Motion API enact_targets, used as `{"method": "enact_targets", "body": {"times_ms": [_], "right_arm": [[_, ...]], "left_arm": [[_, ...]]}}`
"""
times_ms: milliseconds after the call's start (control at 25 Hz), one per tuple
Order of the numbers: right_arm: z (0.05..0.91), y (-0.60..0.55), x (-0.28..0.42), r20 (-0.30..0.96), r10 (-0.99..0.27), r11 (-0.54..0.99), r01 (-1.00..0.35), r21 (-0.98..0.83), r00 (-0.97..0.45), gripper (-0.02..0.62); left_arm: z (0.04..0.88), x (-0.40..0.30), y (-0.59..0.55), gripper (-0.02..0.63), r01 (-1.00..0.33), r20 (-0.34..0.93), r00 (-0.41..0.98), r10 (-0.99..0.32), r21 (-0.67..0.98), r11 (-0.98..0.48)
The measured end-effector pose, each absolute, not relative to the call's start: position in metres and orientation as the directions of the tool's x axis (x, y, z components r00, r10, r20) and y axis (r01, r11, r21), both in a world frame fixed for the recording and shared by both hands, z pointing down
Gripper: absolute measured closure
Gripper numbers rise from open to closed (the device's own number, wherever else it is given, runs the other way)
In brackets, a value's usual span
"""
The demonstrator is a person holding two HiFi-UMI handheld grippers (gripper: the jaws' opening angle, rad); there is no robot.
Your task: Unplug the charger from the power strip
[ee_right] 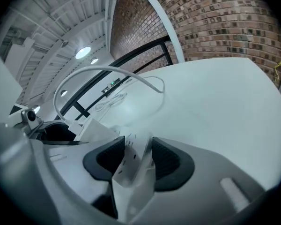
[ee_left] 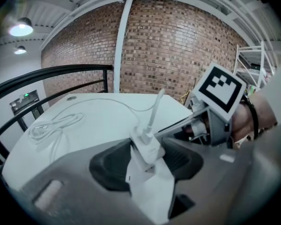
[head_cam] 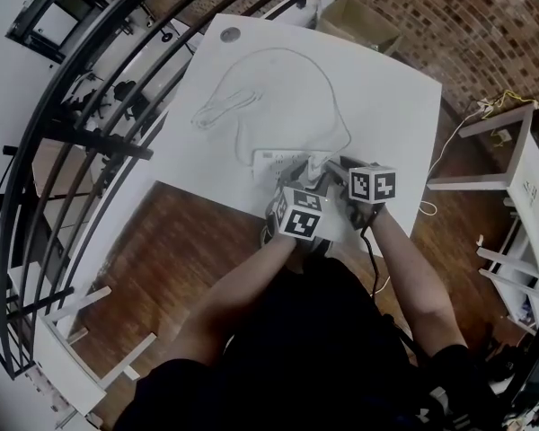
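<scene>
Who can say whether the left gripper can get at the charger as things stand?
Probably yes: the charger sits between the left gripper's jaws, which look closed on its sides, and nothing blocks it. Its cable rises clear above, and the right gripper holds the power strip.

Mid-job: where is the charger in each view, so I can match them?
Head view: charger just beyond the marker cubes, largely hidden.
Left gripper view: centre, gripped by the left tool.
Right gripper view: left of centre, beside the power strip the right tool grips.
Shared landmark: the coiled cable.
</scene>
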State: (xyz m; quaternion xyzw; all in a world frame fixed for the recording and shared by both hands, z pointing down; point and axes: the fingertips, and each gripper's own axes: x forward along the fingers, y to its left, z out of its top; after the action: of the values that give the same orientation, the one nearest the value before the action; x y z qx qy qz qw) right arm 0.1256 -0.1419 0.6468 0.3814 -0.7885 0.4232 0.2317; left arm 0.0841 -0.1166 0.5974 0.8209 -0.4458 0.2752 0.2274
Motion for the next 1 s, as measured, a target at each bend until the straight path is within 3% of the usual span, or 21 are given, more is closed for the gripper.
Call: {"method": "enact_targets", "body": {"times_ms": [360, 1000], "right_arm": [[0.650, -0.126, 0.127, 0.698, -0.442, 0.269, -0.825, -0.497, -0.564, 0.407], [0.651, -0.122, 0.127, 0.730, -0.463, 0.268, -0.865, -0.425, -0.502, 0.405]], "left_arm": [[0.598, 0.082, -0.104, 0.405, -0.830, 0.664, 0.462, -0.588, 0.091, -0.550], [0.597, 0.079, -0.102, 0.413, -0.840, 0.706, 0.413, -0.575, 0.050, -0.541]]}}
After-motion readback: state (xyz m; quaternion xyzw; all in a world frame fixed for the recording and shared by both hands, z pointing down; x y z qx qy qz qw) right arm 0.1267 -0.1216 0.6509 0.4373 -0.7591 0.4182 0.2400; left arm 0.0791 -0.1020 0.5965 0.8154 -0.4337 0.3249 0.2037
